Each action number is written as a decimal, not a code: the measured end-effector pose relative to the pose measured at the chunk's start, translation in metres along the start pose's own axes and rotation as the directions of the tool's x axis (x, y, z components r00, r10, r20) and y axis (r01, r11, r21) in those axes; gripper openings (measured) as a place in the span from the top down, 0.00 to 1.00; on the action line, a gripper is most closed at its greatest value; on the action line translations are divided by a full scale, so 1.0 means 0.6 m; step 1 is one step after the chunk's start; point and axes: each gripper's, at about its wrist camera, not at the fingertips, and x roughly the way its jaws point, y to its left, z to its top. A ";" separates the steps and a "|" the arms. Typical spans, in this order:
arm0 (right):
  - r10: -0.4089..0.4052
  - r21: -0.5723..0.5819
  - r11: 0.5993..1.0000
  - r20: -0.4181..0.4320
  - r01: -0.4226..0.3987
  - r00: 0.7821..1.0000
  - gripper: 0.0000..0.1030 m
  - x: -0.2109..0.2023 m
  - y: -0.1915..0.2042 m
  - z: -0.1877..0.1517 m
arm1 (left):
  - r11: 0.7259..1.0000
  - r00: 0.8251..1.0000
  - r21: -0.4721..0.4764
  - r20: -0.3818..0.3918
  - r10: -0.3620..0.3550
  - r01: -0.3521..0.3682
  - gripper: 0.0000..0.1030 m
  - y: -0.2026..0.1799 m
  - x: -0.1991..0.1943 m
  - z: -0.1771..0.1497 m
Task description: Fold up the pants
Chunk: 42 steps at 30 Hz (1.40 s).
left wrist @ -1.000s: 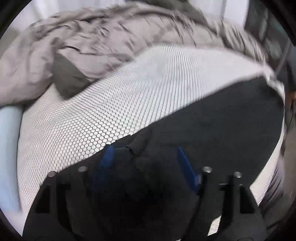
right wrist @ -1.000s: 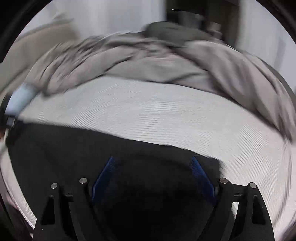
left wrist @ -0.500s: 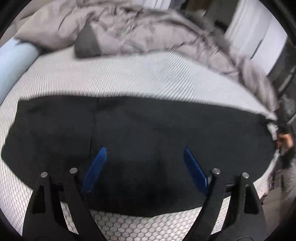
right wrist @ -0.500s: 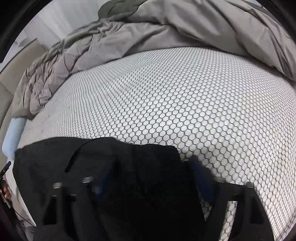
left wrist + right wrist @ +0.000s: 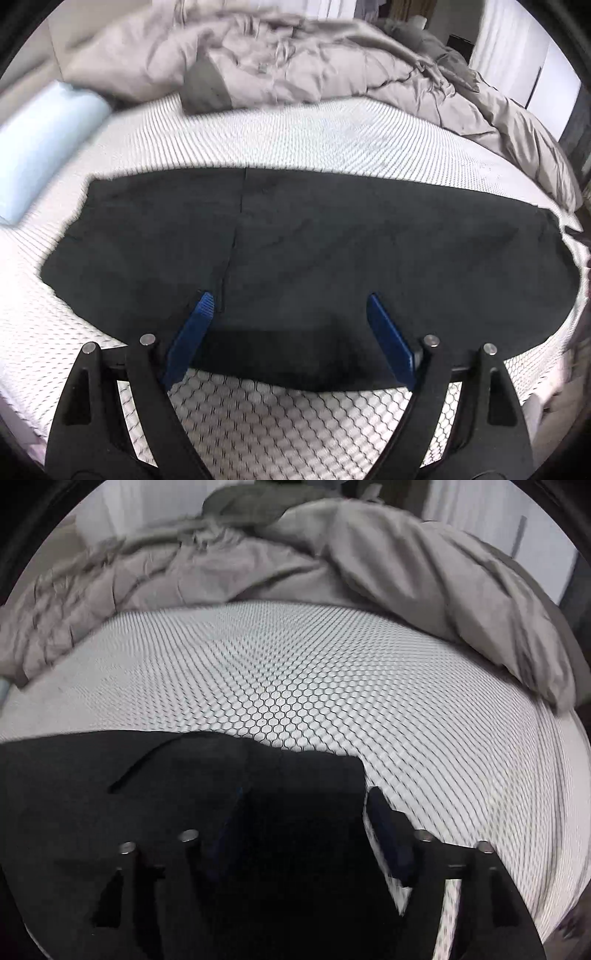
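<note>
Pants (image 5: 314, 258) laid flat on the bed, between folds; nothing gripped.
Pants are spread as one long dark strip across the honeycomb mattress (image 5: 295, 424). Left gripper (image 5: 288, 314) is held spread wide above the near edge, empty. Right gripper (image 5: 306, 805) has just been opening over one end, pads off the cloth. An end must be pinched and carried over next.

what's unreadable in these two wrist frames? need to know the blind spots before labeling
- Left wrist: the far right end of the black pants runs into the lens rim; hem or waistband unclear.
- Right wrist: the right gripper has one finger lost against dark cloth, so contact with the pants is unclear.
- Right wrist: motion blur smears the grey duvet.
- Both views: mattress edges are cut off by the lens rim.
</note>
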 end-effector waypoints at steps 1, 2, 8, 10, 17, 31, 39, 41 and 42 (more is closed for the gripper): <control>0.011 0.022 1.000 0.026 -0.012 1.000 0.13 -0.026 -0.005 -0.017 | 0.999 1.000 0.033 0.027 -0.007 0.007 0.19 -0.018 -0.020 -0.002; 0.047 0.032 0.998 0.045 -0.048 0.998 0.12 -0.052 -0.011 -0.037 | 0.999 0.999 0.049 0.045 -0.023 0.020 0.19 -0.033 -0.031 -0.003; 0.149 0.165 0.972 0.127 -0.169 0.981 0.10 -0.143 -0.042 -0.165 | 0.983 0.978 0.042 0.093 -0.185 0.181 0.17 -0.134 -0.045 -0.026; 0.185 0.256 0.943 0.132 -0.214 0.974 0.10 -0.145 -0.058 -0.195 | 0.979 0.975 0.033 0.084 -0.205 0.202 0.17 -0.160 -0.025 -0.035; 0.457 0.512 0.690 0.239 -0.511 0.857 0.18 -0.056 -0.105 -0.231 | 0.977 0.977 -0.045 -0.020 -0.211 0.210 0.17 -0.192 0.062 -0.048; 0.202 0.533 0.809 0.142 -0.247 0.969 0.61 -0.039 -0.111 -0.203 | 0.986 0.987 -0.054 -0.008 -0.159 0.158 0.17 -0.149 0.037 -0.069; 0.320 0.593 0.694 0.253 -0.408 0.913 0.34 -0.094 -0.122 -0.270 | 0.844 0.984 -0.509 0.143 -0.109 0.167 0.18 0.090 -0.034 -0.118; 0.334 0.582 0.695 0.258 -0.422 0.906 0.33 -0.105 -0.112 -0.281 | 0.821 0.987 -0.550 0.121 -0.107 0.157 0.20 0.123 -0.017 -0.110; 0.344 0.571 0.701 0.255 -0.427 0.904 0.32 -0.103 -0.104 -0.280 | 0.818 0.989 -0.557 0.102 -0.106 0.145 0.21 0.132 -0.005 -0.103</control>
